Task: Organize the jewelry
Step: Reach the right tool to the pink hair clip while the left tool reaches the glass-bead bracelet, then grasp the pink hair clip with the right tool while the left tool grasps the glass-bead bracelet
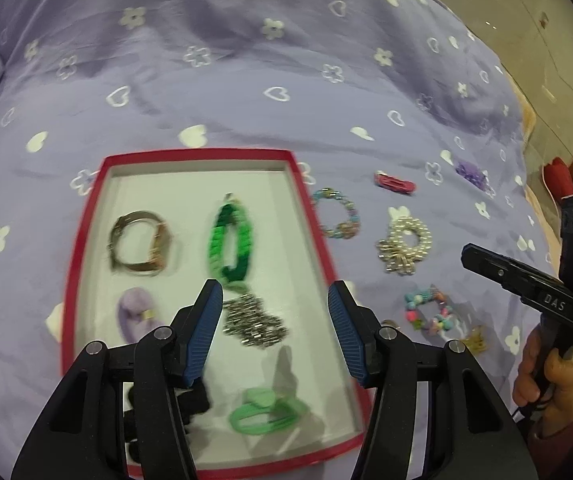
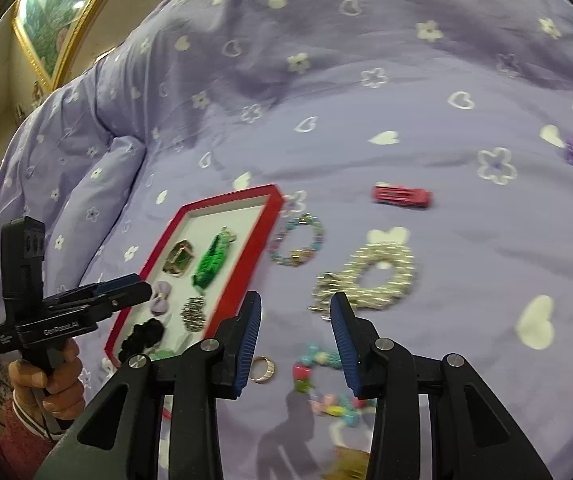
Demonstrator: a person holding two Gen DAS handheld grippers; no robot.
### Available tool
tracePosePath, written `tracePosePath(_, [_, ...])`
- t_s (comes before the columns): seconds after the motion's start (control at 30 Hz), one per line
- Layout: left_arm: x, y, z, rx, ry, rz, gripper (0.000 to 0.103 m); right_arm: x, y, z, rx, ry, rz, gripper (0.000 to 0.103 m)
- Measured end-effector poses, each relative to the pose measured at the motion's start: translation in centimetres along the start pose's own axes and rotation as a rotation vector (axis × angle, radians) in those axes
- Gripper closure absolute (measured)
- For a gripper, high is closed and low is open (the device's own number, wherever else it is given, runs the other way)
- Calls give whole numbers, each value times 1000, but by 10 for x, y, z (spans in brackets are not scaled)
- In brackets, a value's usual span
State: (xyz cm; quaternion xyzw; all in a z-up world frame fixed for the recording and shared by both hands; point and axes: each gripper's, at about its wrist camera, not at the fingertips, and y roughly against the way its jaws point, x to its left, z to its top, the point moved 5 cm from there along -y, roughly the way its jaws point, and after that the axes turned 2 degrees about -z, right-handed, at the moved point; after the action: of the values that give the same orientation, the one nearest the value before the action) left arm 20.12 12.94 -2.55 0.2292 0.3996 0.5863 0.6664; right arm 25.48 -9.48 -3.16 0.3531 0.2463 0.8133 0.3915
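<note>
2 grippers (image 1: 274, 336) open, 1 tray (image 1: 310, 216)

Both grippers are chunky black plastic – the left gripper (image 1: 274, 332) and right gripper (image 2: 296, 344) each have ribbed blue pads (image 1: 206, 336) and silver screws (image 1: 164, 333) at the finger pivots. White lettering runs along the side bodies – "DAS" on one, "GenRobot.AI" on the other. Reddish patterned sleeve (image 2: 10, 432) with a striped cuff.
</note>
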Motion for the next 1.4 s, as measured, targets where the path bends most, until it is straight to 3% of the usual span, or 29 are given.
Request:
tracePosePath(0.37, [-56, -28, 25, 25, -104, -31, 49, -46, -1, 28, -10, 85, -54, 64])
tracePosePath(0.67, [-84, -88, 48, 107, -138, -49, 49, -63, -35, 67, 38, 250, -51, 64])
tracePosePath(0.8, [-90, -116, 57, 147, -175, -12, 51, -63, -54, 75, 67, 332, -65, 64])
tracePosePath(0.87, [-90, -127, 59, 168, -182, -7, 53, -59, -66, 76, 83, 391, -73, 64])
tracePosePath(1.03, [-87, -152, 54, 237, -189, 9, 79, -52, -91, 73, 134, 509, -96, 63])
tracePosePath(1.1, [-86, -155, 52, 237, -196, 13, 80, -53, -101, 71, 151, 538, -124, 63])
tracePosePath(1.17, [-86, -155, 53, 235, -195, 6, 89, -56, -108, 70, 168, 539, -133, 64])
tracePosePath(1.27, [-82, -154, 54, 236, -173, -24, 95, -60, -109, 68, 166, 516, -126, 71])
tracePosePath(1.33, [-81, -152, 54, 225, -165, -36, 97, -62, -106, 67, 157, 482, -111, 85])
tracePosePath(1.4, [-82, -148, 54, 211, -161, -41, 97, -65, -101, 66, 149, 442, -92, 86])
